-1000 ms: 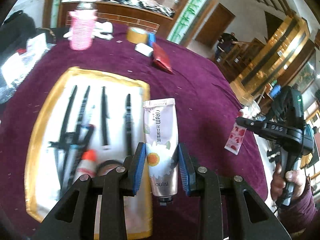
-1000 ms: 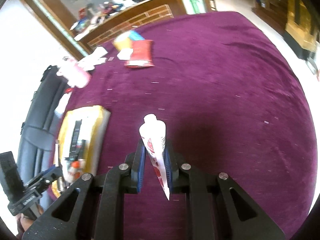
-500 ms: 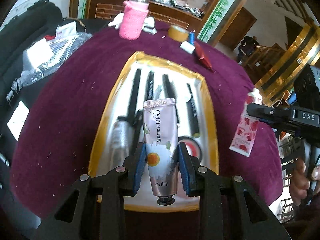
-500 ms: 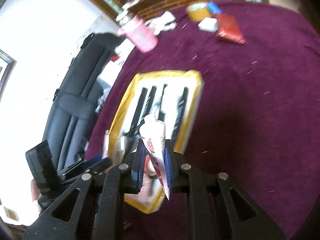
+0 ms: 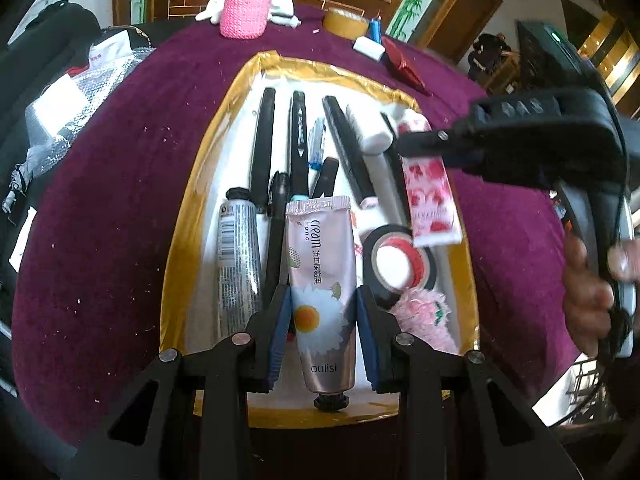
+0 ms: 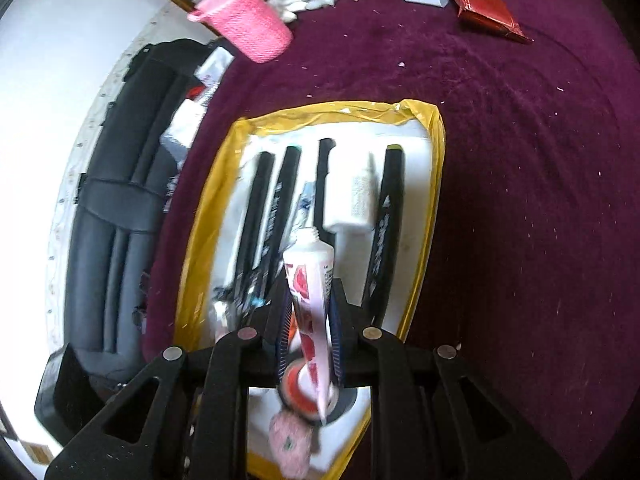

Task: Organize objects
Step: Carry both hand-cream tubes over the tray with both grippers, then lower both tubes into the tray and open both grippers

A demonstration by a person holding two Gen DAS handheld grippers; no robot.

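Two tubes are in hand, both hanging over the gold-rimmed tray (image 5: 176,248) on the purple cloth (image 5: 100,208). Left gripper (image 5: 322,320) is narrowed onto the hand cream tube (image 5: 322,280), pads pressing its lower body, cap toward the camera, crimped end forward. The tube is pale pink with a daisy print. Right gripper (image 6: 309,322) is nearly closed on the flat rose-print tube (image 6: 310,292), white neck pointing forward, edge-on between the pads. Judgement: both are light, soft-walled and smooth; they likely dent under pressure, so hold mid-body, not at the thin crimp. The tray already holds black pens (image 5: 262,148), a grey tube (image 5: 236,256), a tape roll (image 5: 394,262) and a white bottle (image 6: 356,200); free space looks scarce.
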